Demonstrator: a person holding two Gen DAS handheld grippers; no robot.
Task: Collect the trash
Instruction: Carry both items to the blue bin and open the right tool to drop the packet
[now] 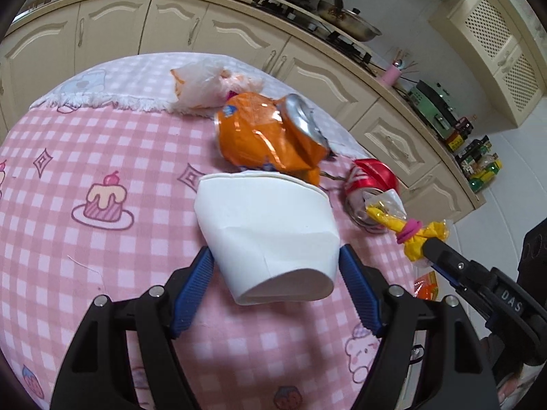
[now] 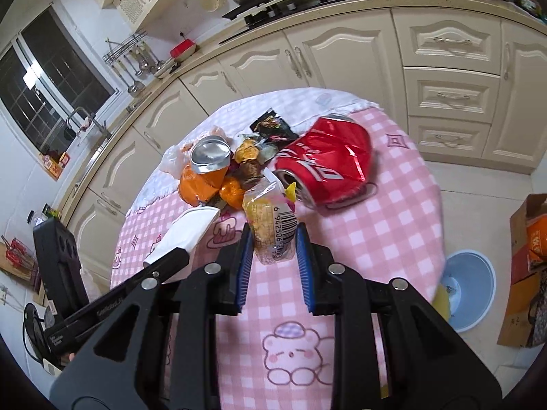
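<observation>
My desk (image 2: 393, 205) holds a trash pile; the blue bin (image 2: 478, 290) waits on the floor beside it. My left hand-held gripper (image 1: 277, 259) clamps a paper cup (image 1: 266, 232); my right hand-held gripper (image 2: 273, 246) pinches a snack wrapper (image 2: 270, 225). Next, I judge, carry both to the bin.

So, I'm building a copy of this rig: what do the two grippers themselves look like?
Both match: the left gripper and right gripper have matte black angular linkage frames with triangular cutouts, silver round pivot pins, and ribbed blue pads lining the fingers. White lettering runs along each body as seen from the other camera. No cables or sleeves show.
</observation>
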